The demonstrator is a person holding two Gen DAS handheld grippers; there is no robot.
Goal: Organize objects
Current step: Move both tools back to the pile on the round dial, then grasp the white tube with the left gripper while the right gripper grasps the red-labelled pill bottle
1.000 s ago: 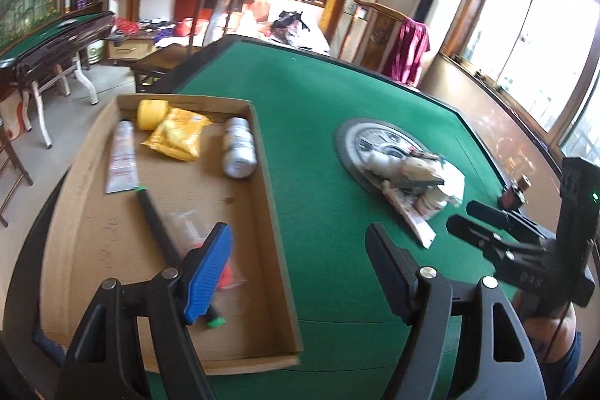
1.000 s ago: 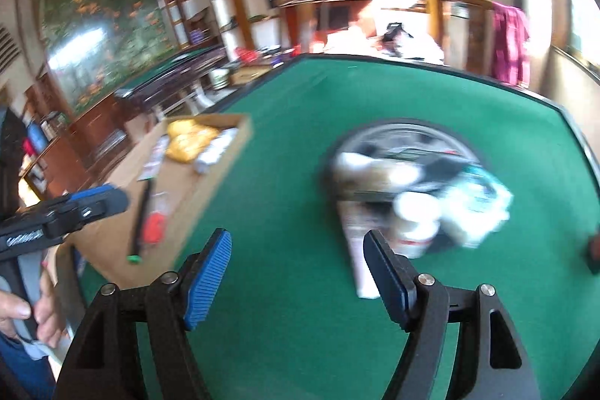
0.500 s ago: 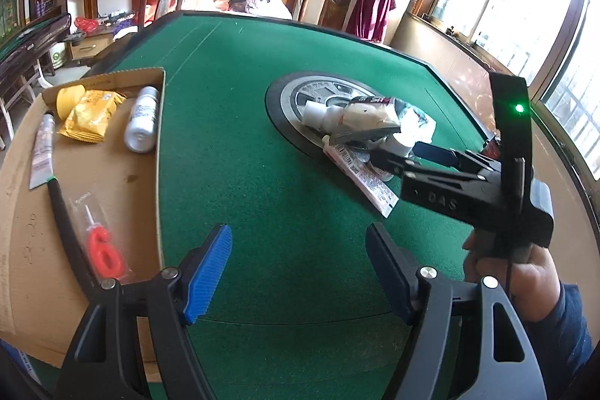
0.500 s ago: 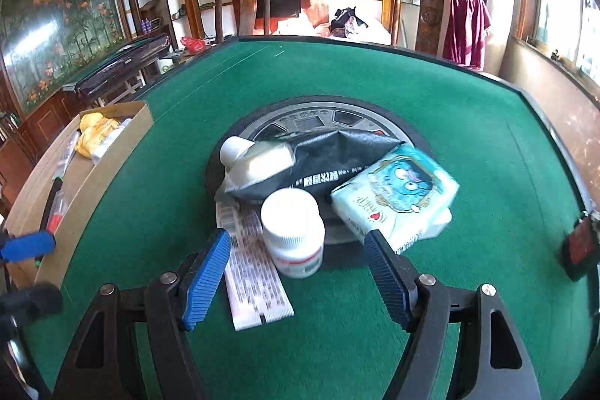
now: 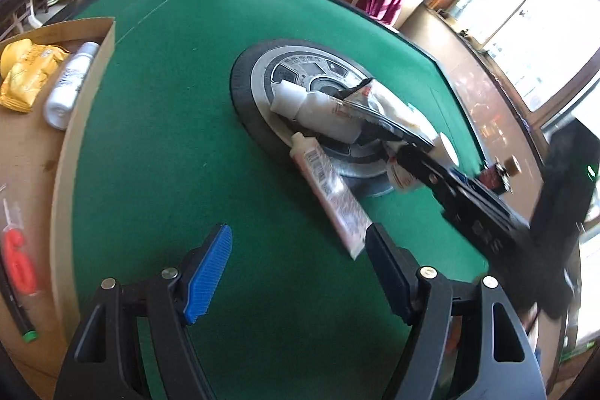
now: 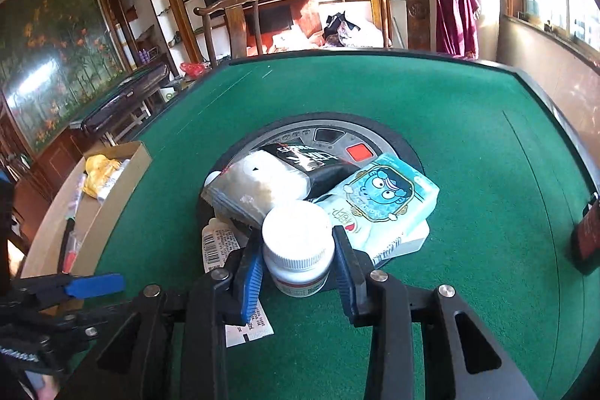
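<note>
A pile of objects lies on the round grey disc (image 6: pixel 330 137) in the middle of the green table. My right gripper (image 6: pixel 298 259) has its pads closed against both sides of a white pill bottle (image 6: pixel 298 246) at the pile's front. Behind it lie a blue tissue pack (image 6: pixel 390 201), a black-and-clear bag (image 6: pixel 270 182) and a flat white tube (image 5: pixel 330 190). My left gripper (image 5: pixel 300 272) is open and empty over bare felt, just short of the tube's flat end. The right gripper also shows in the left wrist view (image 5: pixel 423 164).
A cardboard tray (image 5: pixel 90 89) lies at the table's left edge, holding a yellow packet (image 5: pixel 22 77), a white bottle (image 5: pixel 71 81), a red number candle (image 5: pixel 18 265) and a black pen. A small dark bottle (image 5: pixel 498 175) stands at the right edge.
My right gripper has moved forward onto the white pill bottle and closed around it. My left gripper has swung right, from over the tray toward the pile and the flat tube.
</note>
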